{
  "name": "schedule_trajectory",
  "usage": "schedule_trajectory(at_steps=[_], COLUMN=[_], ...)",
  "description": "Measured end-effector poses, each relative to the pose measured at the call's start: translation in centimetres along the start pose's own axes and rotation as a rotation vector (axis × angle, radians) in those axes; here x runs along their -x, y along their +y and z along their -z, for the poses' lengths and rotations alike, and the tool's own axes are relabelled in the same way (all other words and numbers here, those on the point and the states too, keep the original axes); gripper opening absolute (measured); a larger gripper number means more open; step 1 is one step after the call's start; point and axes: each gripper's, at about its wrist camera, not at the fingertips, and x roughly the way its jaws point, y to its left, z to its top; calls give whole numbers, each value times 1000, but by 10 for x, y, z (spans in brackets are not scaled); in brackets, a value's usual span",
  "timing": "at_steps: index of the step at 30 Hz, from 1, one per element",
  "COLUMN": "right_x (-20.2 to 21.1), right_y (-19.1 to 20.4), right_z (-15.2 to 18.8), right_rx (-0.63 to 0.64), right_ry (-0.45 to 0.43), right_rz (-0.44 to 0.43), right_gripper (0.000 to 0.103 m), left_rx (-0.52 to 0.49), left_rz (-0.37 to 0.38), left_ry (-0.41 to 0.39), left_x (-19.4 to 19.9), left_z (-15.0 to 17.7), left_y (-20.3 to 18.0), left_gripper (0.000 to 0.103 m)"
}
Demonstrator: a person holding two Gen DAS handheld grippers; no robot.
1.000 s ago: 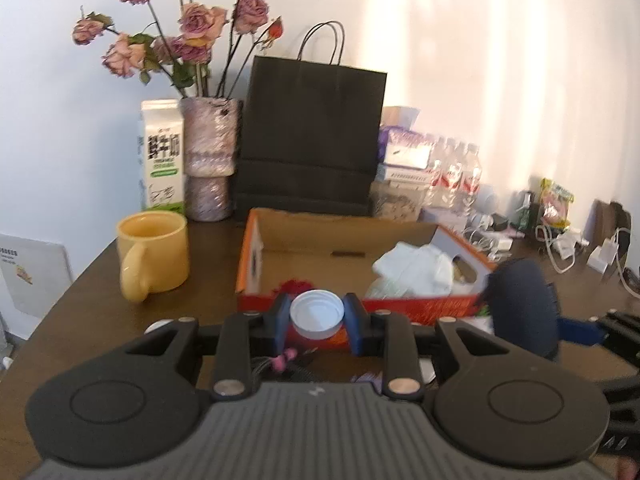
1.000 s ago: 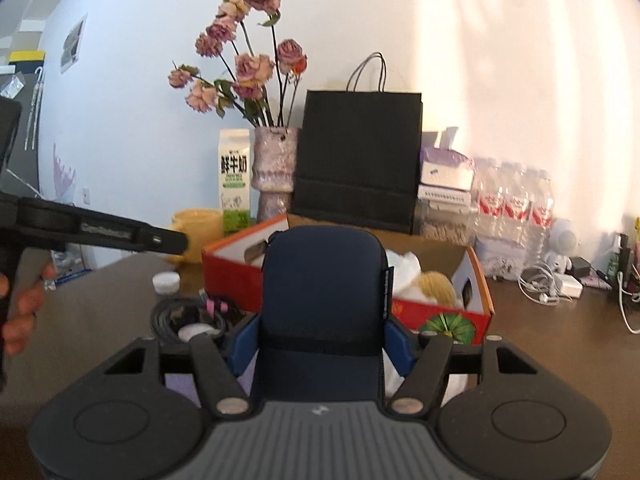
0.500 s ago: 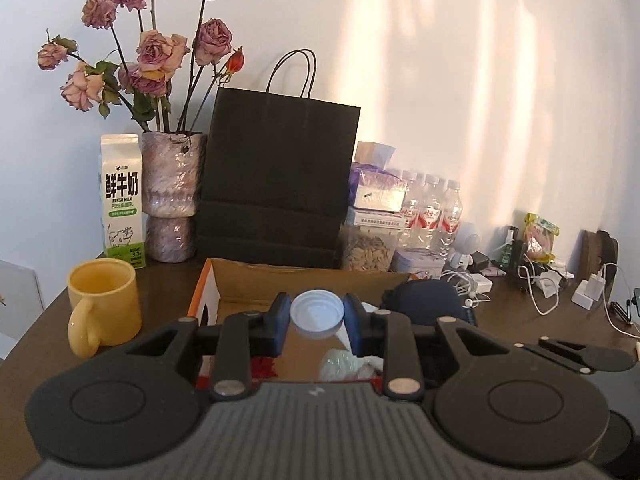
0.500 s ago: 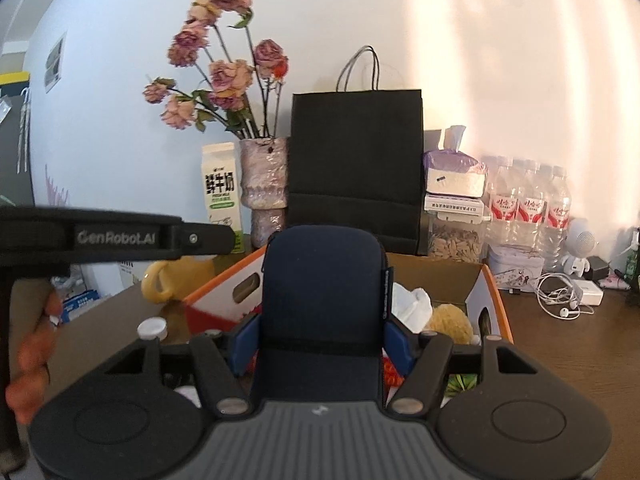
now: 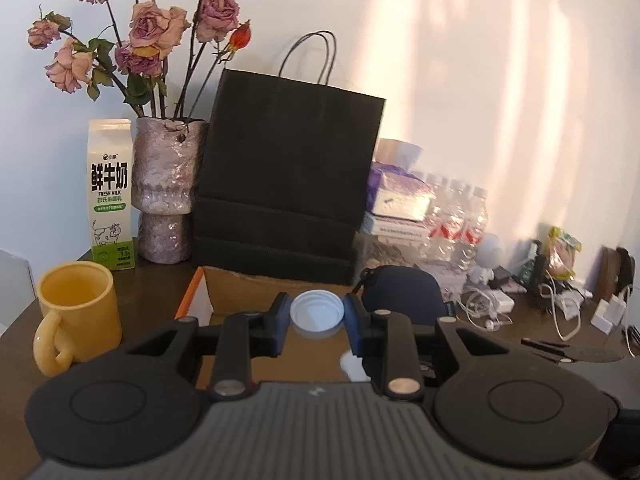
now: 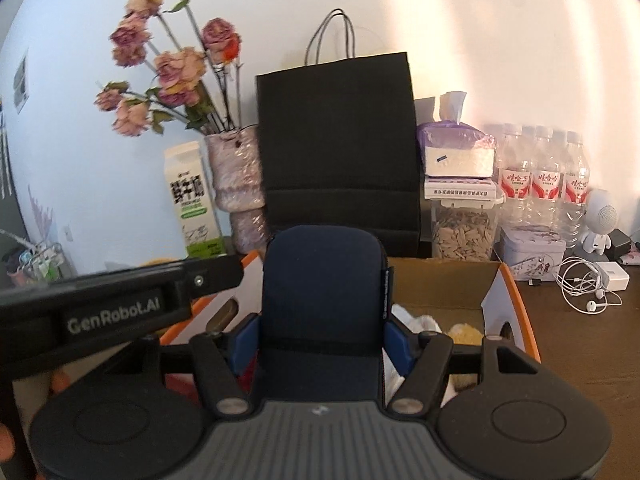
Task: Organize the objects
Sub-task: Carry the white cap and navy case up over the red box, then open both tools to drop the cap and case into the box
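1. While both hands were up over the table, the left gripper (image 5: 317, 316) had its blue pads clamped on a small white bottle cap (image 5: 317, 313), held above the open cardboard box (image 5: 240, 286).
2. To its right, the right gripper (image 6: 322, 338) was closed on a dark navy zip pouch (image 6: 323, 300), gripping it by its two sides so that the pouch stood upright between the fingers, also over the box.
3. From the left wrist view that same pouch (image 5: 404, 294) showed just beside the cap, on the right, with the box's far wall behind both.
4. Inside the box lay some crumpled white stuff (image 6: 416, 322) and a tan fuzzy thing (image 6: 464, 332); I could not tell what either was.
5. The box had orange edges and white side flaps, and sat on a dark wooden table (image 5: 152, 288).
6. Left of the box stood a yellow mug (image 5: 76, 312), handle toward the near side.
7. Behind the mug were a milk carton (image 5: 110, 196) and a pale vase (image 5: 166, 188) of dried pink roses (image 5: 156, 32), side by side.
8. A black paper bag (image 5: 288, 176) stood right behind the box against the white wall.
9. Further right sat a tissue pack (image 6: 456, 152) on a jar of seeds (image 6: 464, 232), then water bottles (image 6: 548, 180), a small white robot figure (image 6: 600, 224), and chargers with tangled white earphones (image 6: 588, 284).
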Motion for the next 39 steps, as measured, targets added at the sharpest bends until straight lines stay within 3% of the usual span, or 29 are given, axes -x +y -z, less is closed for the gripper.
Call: schedule_trajectory(at_steps=[19,21,23,24,39], right_x=[-70,-72,-72,-72,-52], right_y=[-27,-28,-30,-31,-31], right_z=[-5,-4,-3,-2,-1], right_rx=[-71,-72,-68,-67,-52], right_ry=[3,10,-1,-6,-34], right_rz=[33,41,77,94,99], right_gripper=[65,68,86,100,103], left_rx=[11,6,5,-2,0], left_rz=[-54,-69,-95,-113,-153], left_ry=[48,50,34,21,13], left_x=[-72,-73,-73,-71,-58], left_z=[0,1,3,3,1], left_y=[17,16,16,15,17], left_gripper=[30,50,95,102,103])
